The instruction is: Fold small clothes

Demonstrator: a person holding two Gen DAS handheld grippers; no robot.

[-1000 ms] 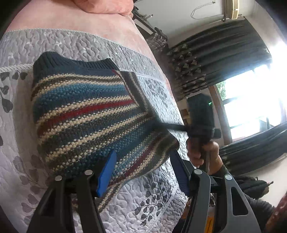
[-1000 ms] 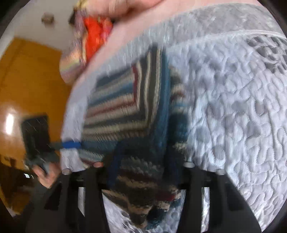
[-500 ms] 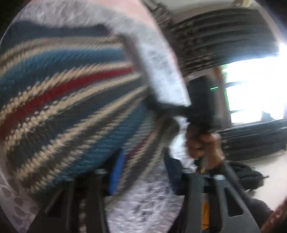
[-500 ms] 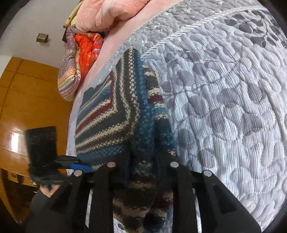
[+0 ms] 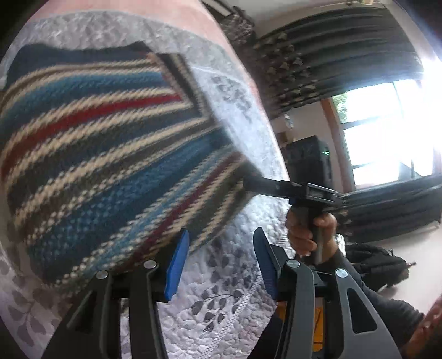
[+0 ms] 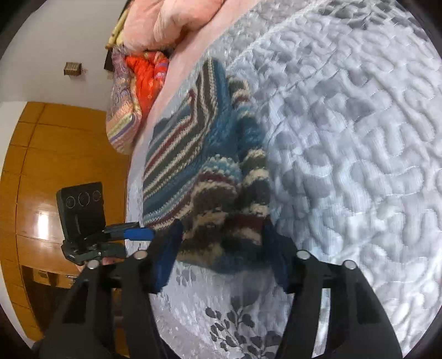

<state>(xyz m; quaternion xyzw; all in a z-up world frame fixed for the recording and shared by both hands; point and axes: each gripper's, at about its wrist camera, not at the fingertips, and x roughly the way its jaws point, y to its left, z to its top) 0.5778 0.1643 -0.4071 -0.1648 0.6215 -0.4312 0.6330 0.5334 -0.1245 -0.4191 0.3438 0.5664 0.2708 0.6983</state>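
Plainly no writing reads anywhere; the striped sweater (image 5: pixel 110 165) lies folded on the quilt (image 6: pixel 345 138), left gripper (image 5: pixel 218 265) spread beside it, right gripper (image 6: pixel 223 248) spread around its near edge; only the right view shows the orange bundle (image 6: pixel 143 74)

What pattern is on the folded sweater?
Stripes of blue, cream, grey and red on the sweater, clearest in the left wrist view.

Grey quilt (image 6: pixel 359 138) with a stitched leaf pattern covers the bed, a pink sheet (image 5: pixel 218 30) showing past its far edge. Pink bedding (image 6: pixel 179 19) and an orange-and-patterned bundle (image 6: pixel 135 91) are heaped at the bed's far end, beside a wooden wardrobe (image 6: pixel 63 154). Dark curtains (image 5: pixel 326 55) hang beside a bright window (image 5: pixel 386 132); a black bag (image 5: pixel 378 262) lies on the floor.
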